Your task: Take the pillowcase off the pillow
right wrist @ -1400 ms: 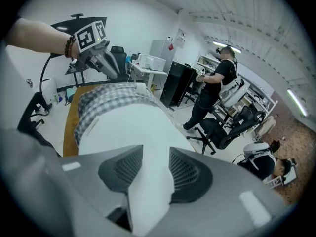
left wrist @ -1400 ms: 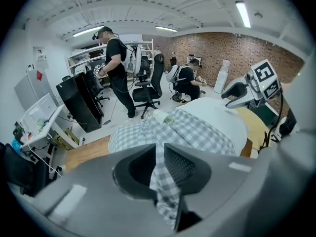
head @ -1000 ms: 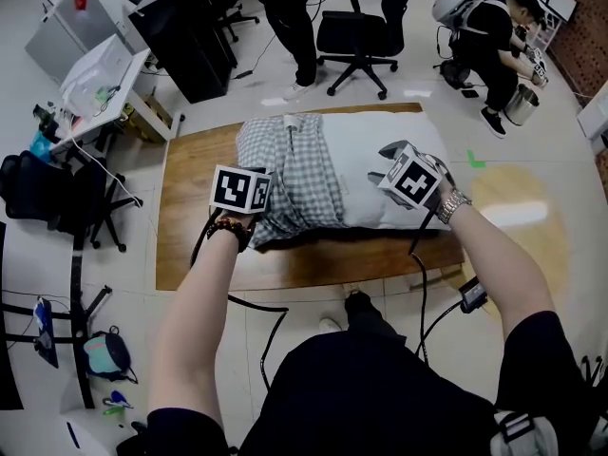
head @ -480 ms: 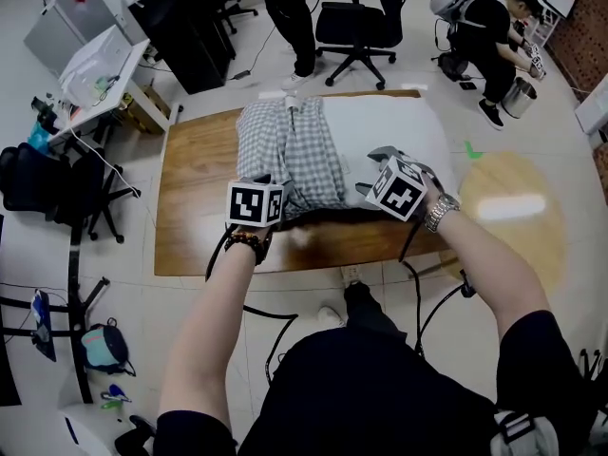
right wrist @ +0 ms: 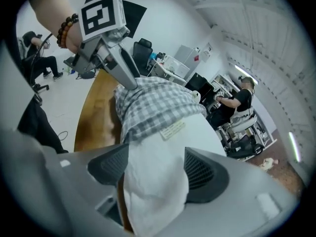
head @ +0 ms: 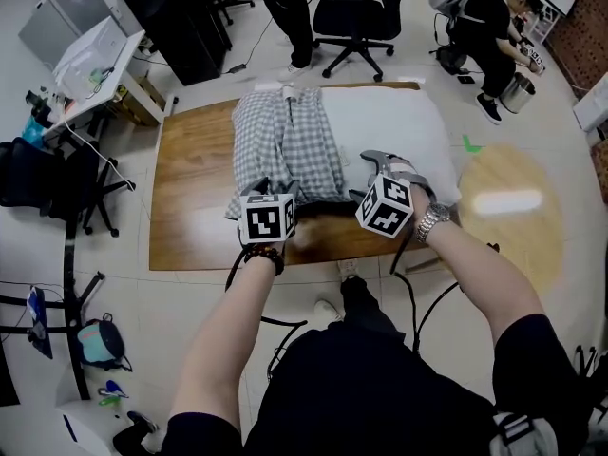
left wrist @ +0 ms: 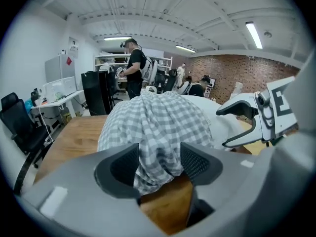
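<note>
Checked pillowcase (head: 285, 145) hides half the pillow (head: 389, 122) at the table's (head: 190, 226) near edge. Cloth and bare corner are straddled by left gripper (left wrist: 159, 162) and right gripper (right wrist: 155, 169), jaws just opened.

Black short-sleeved top (head: 380, 388), dark trousers (head: 375, 329), one dark shoe (head: 356, 304) showing. A brown bead bracelet (head: 266, 253) circles the left wrist; a silver watch (head: 432, 222) (metal link band) circles the right. Black cables (head: 410, 283) trail beneath both forearms.

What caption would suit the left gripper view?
Fingers just opening around the bunched checked pillowcase on the wooden table.
</note>
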